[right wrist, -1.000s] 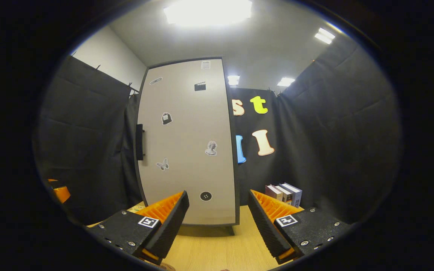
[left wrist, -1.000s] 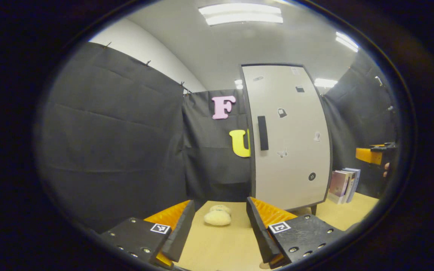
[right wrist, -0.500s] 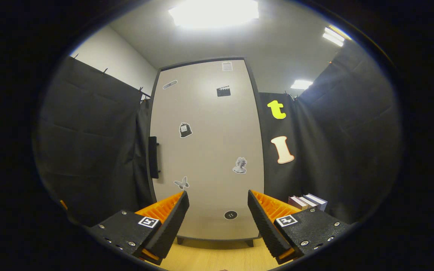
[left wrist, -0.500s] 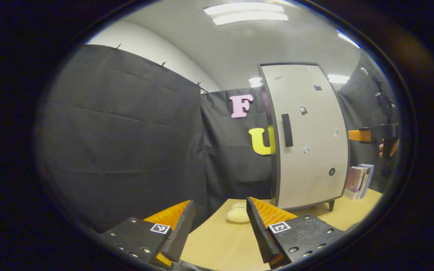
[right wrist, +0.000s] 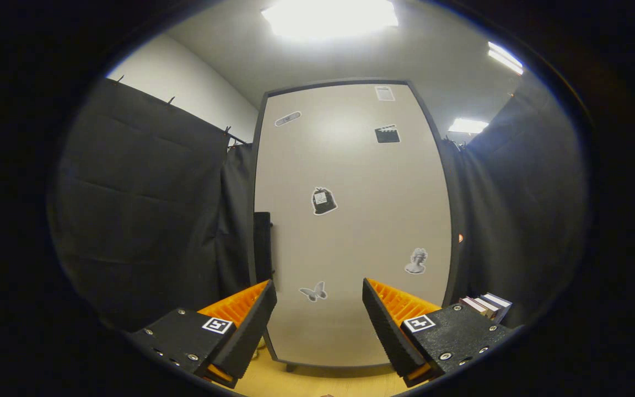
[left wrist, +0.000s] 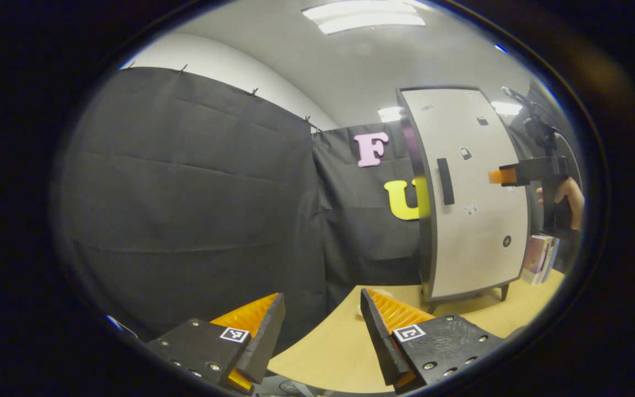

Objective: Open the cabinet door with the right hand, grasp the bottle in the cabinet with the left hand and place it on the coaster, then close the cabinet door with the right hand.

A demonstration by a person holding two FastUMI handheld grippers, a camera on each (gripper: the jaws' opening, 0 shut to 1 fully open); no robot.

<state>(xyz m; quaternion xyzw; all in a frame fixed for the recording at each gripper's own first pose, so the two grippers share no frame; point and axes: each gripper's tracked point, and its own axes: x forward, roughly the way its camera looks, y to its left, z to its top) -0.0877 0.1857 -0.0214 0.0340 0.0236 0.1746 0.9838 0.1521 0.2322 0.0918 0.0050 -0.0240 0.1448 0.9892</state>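
Note:
The tall pale cabinet (right wrist: 350,220) stands close ahead in the right gripper view, its door shut and dotted with stickers. Its dark handle (right wrist: 262,245) runs down the door's left edge. My right gripper (right wrist: 319,325) hangs open before the door's lower half, touching nothing. In the left gripper view the cabinet (left wrist: 474,193) stands at the right with its handle (left wrist: 445,181) facing me. My left gripper (left wrist: 322,336) is open over the table's near edge. The right gripper (left wrist: 507,175), held by a hand (left wrist: 568,196), is level with the handle.
A wooden table (left wrist: 339,347) carries the cabinet. Several books (left wrist: 538,258) lean to the right of the cabinet, also seen as books (right wrist: 485,305) in the right gripper view. Black cloth walls close in on the left and back.
My right gripper has risen and come closer to the door, which now looms larger. My left gripper has swung left, so the cabinet slid rightward and the pale object on the table went behind its finger.

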